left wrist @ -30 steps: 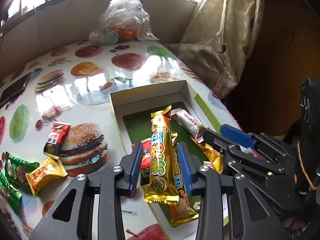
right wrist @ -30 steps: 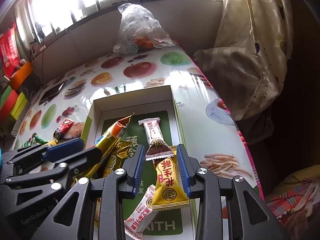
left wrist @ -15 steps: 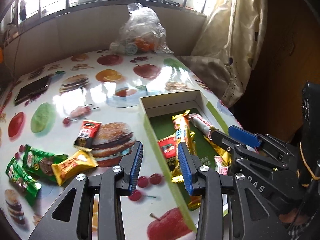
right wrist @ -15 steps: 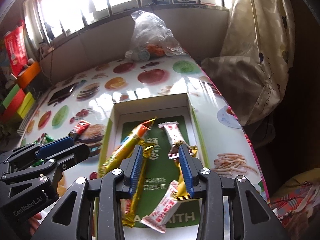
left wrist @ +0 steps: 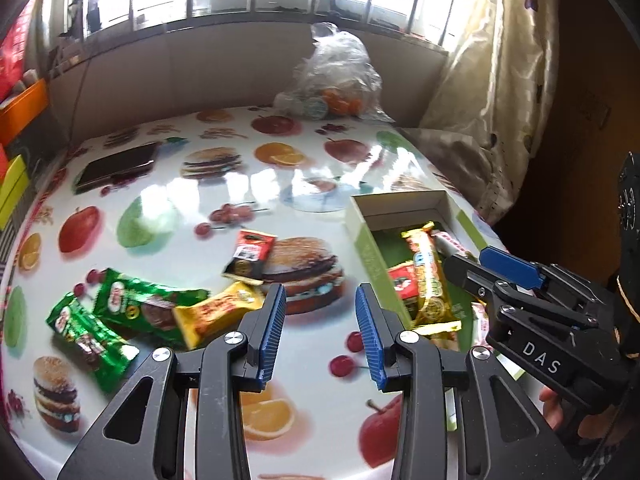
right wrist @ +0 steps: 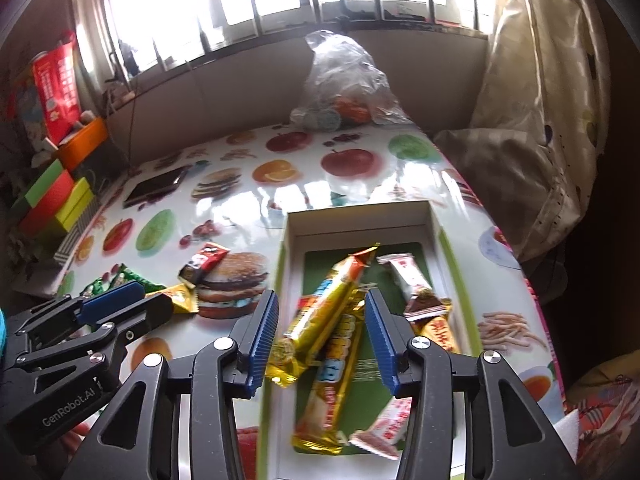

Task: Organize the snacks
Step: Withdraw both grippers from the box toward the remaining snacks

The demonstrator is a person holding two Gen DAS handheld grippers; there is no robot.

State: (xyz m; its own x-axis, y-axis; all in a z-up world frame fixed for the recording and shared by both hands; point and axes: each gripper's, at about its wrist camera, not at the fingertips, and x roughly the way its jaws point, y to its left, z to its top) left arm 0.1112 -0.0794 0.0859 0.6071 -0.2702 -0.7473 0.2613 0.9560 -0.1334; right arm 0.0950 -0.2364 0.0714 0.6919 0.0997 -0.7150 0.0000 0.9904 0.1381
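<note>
Your left gripper (left wrist: 320, 330) hovers over the table (left wrist: 168, 200) with its jaws apart and nothing between them; loose snacks lie at its ten o'clock: a yellow packet (left wrist: 216, 312), two green packets (left wrist: 132, 300) and a red-and-black sachet (left wrist: 250, 254). Your right gripper (right wrist: 318, 338) hangs over the open box (right wrist: 360, 220), its jaws just widened and clear of the gold bars (right wrist: 328, 300) lying below them, with a white-and-brown bar (right wrist: 416, 288) at two o'clock
</note>
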